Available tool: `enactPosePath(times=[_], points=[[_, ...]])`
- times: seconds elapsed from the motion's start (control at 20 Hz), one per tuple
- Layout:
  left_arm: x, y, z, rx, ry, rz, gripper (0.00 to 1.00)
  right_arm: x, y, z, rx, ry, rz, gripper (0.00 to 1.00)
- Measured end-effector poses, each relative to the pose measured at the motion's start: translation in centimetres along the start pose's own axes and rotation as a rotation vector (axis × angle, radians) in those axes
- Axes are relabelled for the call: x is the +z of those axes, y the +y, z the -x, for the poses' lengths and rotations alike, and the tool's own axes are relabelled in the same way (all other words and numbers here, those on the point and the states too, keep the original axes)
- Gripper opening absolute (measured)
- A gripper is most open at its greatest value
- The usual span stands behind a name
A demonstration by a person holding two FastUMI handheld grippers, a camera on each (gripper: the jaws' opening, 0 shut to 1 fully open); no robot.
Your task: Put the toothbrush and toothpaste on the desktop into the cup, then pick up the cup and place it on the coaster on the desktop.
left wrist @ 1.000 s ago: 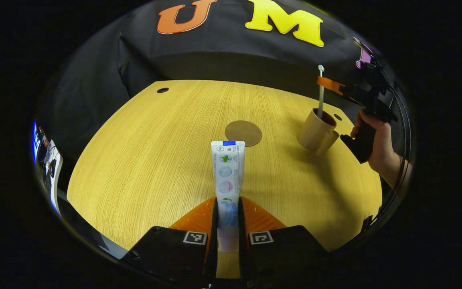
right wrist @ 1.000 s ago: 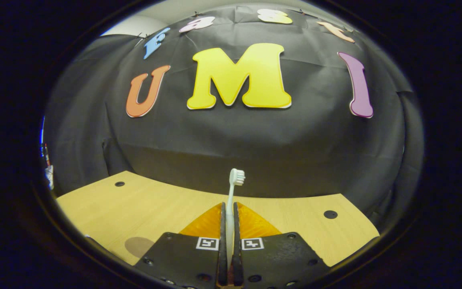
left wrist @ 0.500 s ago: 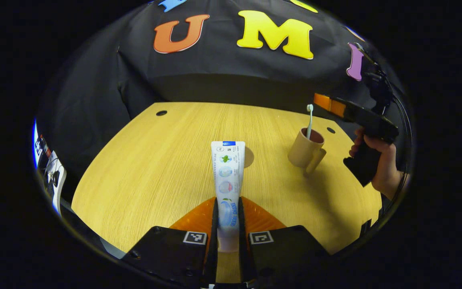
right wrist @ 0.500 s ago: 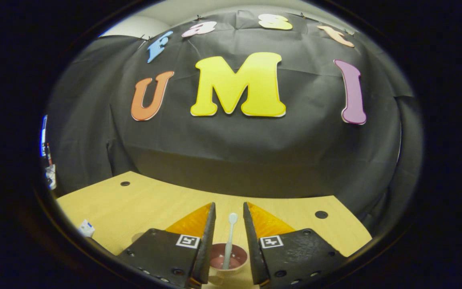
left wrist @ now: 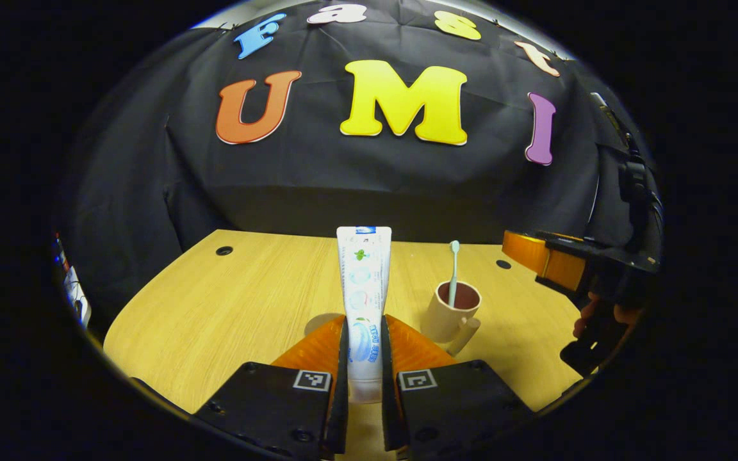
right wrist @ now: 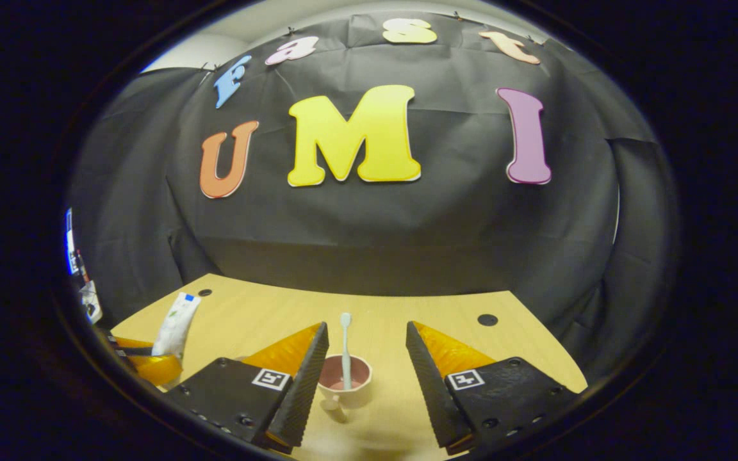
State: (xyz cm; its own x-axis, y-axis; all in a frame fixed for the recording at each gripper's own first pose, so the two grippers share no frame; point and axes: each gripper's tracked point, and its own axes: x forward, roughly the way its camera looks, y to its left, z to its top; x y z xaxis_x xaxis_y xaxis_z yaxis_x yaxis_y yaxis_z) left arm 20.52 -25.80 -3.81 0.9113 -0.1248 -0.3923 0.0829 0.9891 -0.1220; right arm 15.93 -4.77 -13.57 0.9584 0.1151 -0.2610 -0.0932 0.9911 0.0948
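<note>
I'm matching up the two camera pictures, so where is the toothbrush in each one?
Left gripper view: toothbrush right of centre, upright in the cup.
Right gripper view: toothbrush low centre, in the cup, between open fingers.
Shared landmark: the held toothpaste.

Your left gripper (left wrist: 364,384) clamps the toothpaste (left wrist: 363,301) between both fingers, near its cap end, and the tube stands up and away from you over the desk (left wrist: 247,307). To its right the cup (left wrist: 451,318) sits upright on the desk, handle turned toward you, with the toothbrush (left wrist: 453,272) standing in it, bristles up. Farther right, your right gripper (left wrist: 545,262) hangs above the desk, apart from the cup, with your hand (left wrist: 599,317) under it.
</note>
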Motion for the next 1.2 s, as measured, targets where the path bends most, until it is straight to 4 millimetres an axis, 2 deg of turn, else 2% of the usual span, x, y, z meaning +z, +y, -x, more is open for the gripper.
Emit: enactPosePath(times=[0.1, 0.3, 0.4, 0.55, 0.7, 0.8, 0.95, 1.2], points=[[1.4, -1.9, -2.2, -0.032, -0.064, -0.018, 0.24, -0.6, -1.8, 0.9, -0.022, 0.017, -0.017, 0.77], [4.7, -5.9, -6.6, -0.094, -0.23, -0.057, 0.24, -3.1, -5.9, 2.5, -0.075, 0.068, -0.02, 0.88], [5.6, -8.0, -8.7, -0.135, -0.293, -0.057, 0.24, -4.4, -8.2, 3.1, -0.116, 0.088, 0.025, 0.94], [6.3, -10.1, -11.1, -0.144, -0.389, -0.095, 0.24, -6.7, -10.6, 3.9, -0.144, 0.137, 0.06, 0.95], [5.2, -11.7, -13.5, -0.161, -0.397, -0.084, 0.24, -8.6, -12.3, 5.0, -0.166, 0.181, 0.064, 0.95], [4.4, -12.6, -14.3, -0.166, -0.383, -0.083, 0.25, -9.4, -12.8, 5.4, -0.174, 0.202, 0.065, 0.95], [2.7, -12.7, -14.7, -0.166, -0.354, -0.08, 0.27, -9.7, -13.4, 5.8, -0.185, 0.214, 0.062, 0.95], [0.5, -13.0, -15.0, -0.175, -0.314, -0.101, 0.31, -9.8, -13.9, 5.1, -0.189, 0.21, 0.051, 0.95]])
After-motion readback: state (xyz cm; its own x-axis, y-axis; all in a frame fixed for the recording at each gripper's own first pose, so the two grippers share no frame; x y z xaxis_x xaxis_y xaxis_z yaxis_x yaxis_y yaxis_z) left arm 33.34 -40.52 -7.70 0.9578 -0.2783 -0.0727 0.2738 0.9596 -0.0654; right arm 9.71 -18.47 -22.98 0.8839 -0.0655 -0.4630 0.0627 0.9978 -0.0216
